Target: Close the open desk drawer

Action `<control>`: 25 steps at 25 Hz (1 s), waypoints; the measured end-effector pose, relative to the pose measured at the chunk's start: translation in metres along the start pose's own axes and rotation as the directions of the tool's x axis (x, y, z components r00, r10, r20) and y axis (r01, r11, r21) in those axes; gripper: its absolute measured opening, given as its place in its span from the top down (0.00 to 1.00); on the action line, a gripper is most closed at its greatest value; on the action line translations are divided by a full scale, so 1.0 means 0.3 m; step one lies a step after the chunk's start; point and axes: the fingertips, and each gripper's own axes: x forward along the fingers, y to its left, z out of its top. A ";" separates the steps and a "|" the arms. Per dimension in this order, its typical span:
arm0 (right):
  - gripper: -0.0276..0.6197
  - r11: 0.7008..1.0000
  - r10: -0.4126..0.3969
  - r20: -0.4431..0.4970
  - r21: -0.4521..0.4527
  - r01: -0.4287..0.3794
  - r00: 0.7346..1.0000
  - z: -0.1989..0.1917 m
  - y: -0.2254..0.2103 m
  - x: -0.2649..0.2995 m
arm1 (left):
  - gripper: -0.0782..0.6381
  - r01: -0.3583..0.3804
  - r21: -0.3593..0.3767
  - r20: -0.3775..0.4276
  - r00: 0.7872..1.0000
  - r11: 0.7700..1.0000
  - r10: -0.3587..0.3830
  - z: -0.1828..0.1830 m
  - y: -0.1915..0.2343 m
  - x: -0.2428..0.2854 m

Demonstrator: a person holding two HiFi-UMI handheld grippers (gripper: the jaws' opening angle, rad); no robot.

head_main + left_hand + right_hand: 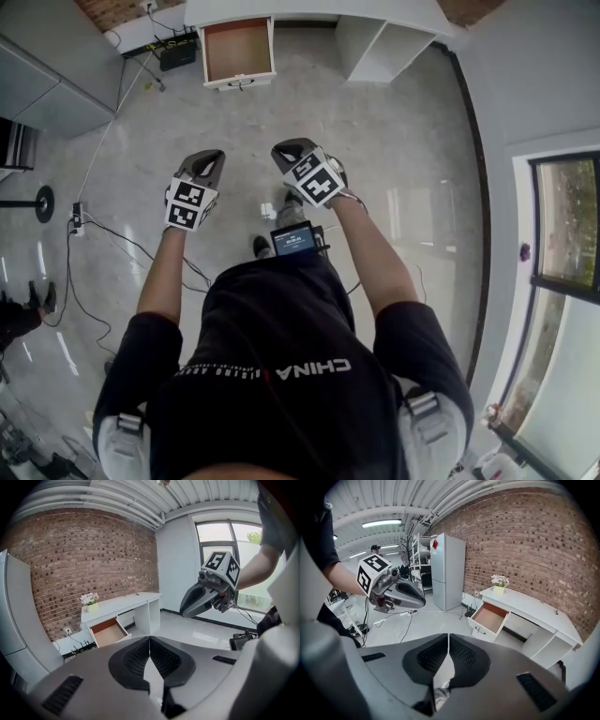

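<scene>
A white desk [375,19] stands against the brick wall, its left drawer [238,52] pulled out and showing a bare brown bottom. The same drawer [108,632] appears far off in the left gripper view, and the drawer [488,618] with a dark handle on its front shows in the right gripper view. My left gripper [208,159] and right gripper [289,150] are held side by side in the air, well short of the desk. Both are shut with nothing between their jaws, as seen on the left gripper [149,638] and the right gripper [448,635].
A grey cabinet [42,84] stands at the left, with cables [103,234] trailing over the glossy floor. A power strip [176,54] lies beside the desk. A flower pot [499,584] sits on the desk top. A tall fridge [447,571] stands left of the desk. Windows [562,225] line the right wall.
</scene>
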 end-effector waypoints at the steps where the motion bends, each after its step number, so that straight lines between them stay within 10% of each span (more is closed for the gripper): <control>1: 0.93 1.000 0.007 -0.003 0.000 -0.007 1.000 0.006 -0.025 0.024 | 0.87 0.003 -0.001 -0.006 1.000 1.000 -0.003 0.002 0.017 0.026; 25: 0.93 0.981 0.194 0.039 -0.018 -0.193 0.980 0.385 -0.955 0.528 | 0.87 -0.135 0.007 -0.121 0.983 0.991 0.135 0.388 0.669 0.777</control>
